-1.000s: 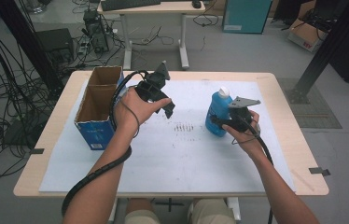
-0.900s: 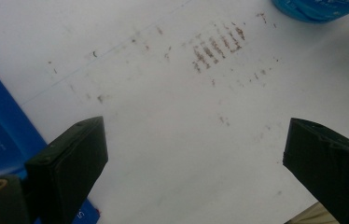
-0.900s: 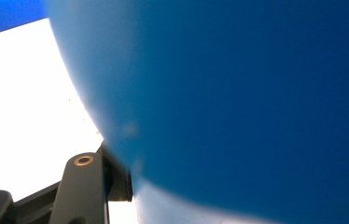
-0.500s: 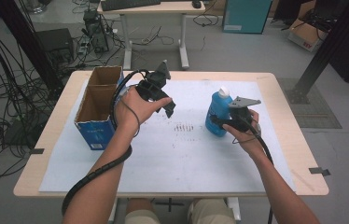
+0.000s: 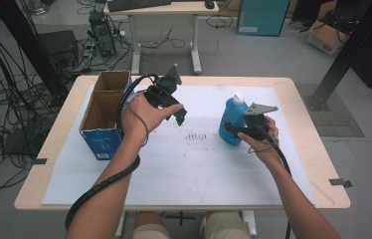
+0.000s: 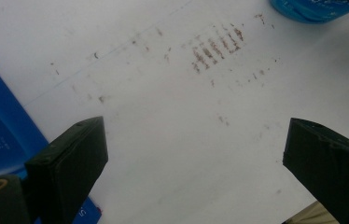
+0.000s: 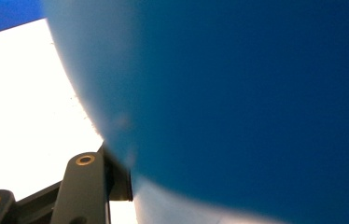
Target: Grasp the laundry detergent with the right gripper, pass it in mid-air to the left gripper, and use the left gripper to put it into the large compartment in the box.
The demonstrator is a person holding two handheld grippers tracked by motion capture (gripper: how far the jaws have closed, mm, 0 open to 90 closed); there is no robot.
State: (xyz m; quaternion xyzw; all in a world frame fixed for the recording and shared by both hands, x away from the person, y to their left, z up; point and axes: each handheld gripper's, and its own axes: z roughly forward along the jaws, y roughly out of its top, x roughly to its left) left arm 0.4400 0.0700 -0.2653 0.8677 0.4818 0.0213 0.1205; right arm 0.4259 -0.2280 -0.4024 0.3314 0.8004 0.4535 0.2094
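Person's forearms enter from the near table edge in the high view, one gripper per hand. Right gripper (image 5: pixel 237 130) sits right of centre on the white mat (image 5: pixel 184 169), jaws clamped on the lower body of a blue bottle (image 5: pixel 232 122). Bottle stands upright on the mat with its white cap (image 5: pixel 238 98) up, right hand (image 5: pixel 263 144) just behind the gripper, black cable (image 5: pixel 279 158) trailing back along the forearm. In the right gripper view the blue bottle (image 7: pixel 238 102) is pressed right against the camera, blurred, one black jaw touching its side at the lower left; the other jaw is hidden behind the bottle.

Left gripper (image 5: pixel 178 115) is held above the mat, left of centre, well apart from the bottle, jaws spread wide with nothing between them. Left gripper view confirms this: two black jaws far apart over bare white mat (image 6: pixel 172 154), brownish smudge marks (image 6: pixel 214 46) ahead, bottle base at the top edge, blue box side at the left.

Farther left, an open cardboard box (image 5: pixel 102 112) with blue printed sides stands on the table (image 5: pixel 318 164), by its left edge, just beside the left hand (image 5: pixel 141 117).
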